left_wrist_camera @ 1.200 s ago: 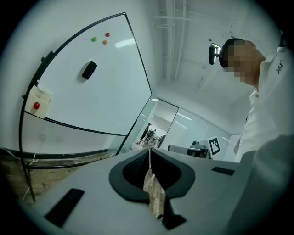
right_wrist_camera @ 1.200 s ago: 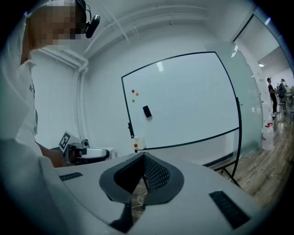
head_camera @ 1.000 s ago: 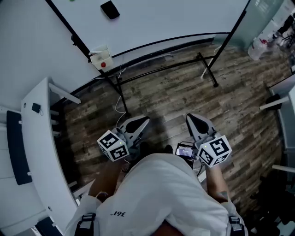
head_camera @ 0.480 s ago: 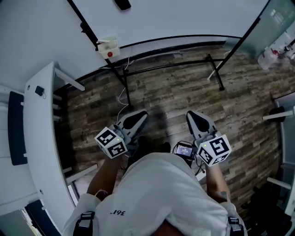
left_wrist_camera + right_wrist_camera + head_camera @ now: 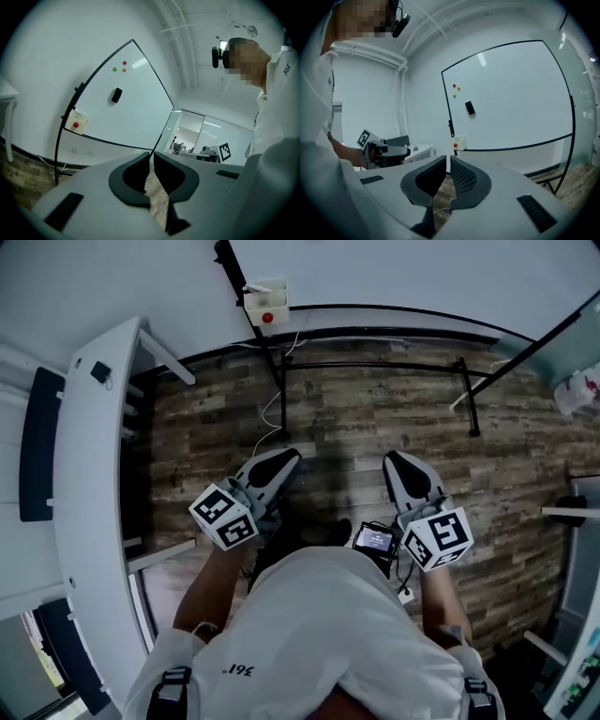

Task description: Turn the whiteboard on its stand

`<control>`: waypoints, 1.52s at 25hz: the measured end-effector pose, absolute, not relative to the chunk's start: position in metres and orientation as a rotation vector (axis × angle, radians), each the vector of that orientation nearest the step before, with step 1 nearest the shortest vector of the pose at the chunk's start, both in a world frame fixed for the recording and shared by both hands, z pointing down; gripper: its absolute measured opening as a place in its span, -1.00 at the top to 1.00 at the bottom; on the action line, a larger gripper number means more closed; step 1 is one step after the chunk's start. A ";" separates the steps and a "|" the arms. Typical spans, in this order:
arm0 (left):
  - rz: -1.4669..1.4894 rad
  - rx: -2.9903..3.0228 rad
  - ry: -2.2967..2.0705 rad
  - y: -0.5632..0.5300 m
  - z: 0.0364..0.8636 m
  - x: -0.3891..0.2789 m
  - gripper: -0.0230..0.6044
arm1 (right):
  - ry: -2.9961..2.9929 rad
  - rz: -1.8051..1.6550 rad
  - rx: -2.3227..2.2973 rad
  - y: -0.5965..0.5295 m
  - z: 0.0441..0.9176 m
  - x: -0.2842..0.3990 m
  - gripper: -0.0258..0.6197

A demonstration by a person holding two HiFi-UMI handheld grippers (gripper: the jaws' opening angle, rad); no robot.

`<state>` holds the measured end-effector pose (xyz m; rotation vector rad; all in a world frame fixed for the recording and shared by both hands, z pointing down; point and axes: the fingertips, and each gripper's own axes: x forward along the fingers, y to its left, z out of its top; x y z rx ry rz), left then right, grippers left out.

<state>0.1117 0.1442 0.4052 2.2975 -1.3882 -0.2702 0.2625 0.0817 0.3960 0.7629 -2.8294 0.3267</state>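
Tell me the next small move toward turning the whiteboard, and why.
Probably step closer to the whiteboard. The left tool and right tool are both shut, empty and held low, and a stretch of floor lies between them and its stand.

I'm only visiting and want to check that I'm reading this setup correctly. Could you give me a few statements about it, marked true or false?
1. The left gripper and the right gripper are both shut and empty. True.
2. The left gripper is clamped on the whiteboard. False: it is held well short of the board and touches nothing.
3. A black eraser sits on the whiteboard's face. True.
4. The floor is carpeted. False: it is wood-look planks.
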 end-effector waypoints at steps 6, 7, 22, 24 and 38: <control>-0.284 2.300 -1.420 0.147 0.408 0.047 0.87 | -2.854 0.296 0.732 0.080 0.392 0.193 0.83; -0.283 2.304 -1.416 0.145 0.408 0.033 0.87 | -2.854 0.297 0.744 0.078 0.392 0.180 0.83; -0.254 2.391 -1.314 0.123 0.402 -0.143 0.87 | -2.813 0.291 0.964 0.068 0.381 0.010 0.83; -0.252 2.408 -1.298 0.121 0.403 -0.158 0.86 | -2.802 0.292 0.988 0.066 0.381 -0.004 0.83; -0.271 2.372 -1.404 0.079 0.410 -0.204 0.75 | -2.799 0.259 0.918 0.034 0.383 -0.053 0.83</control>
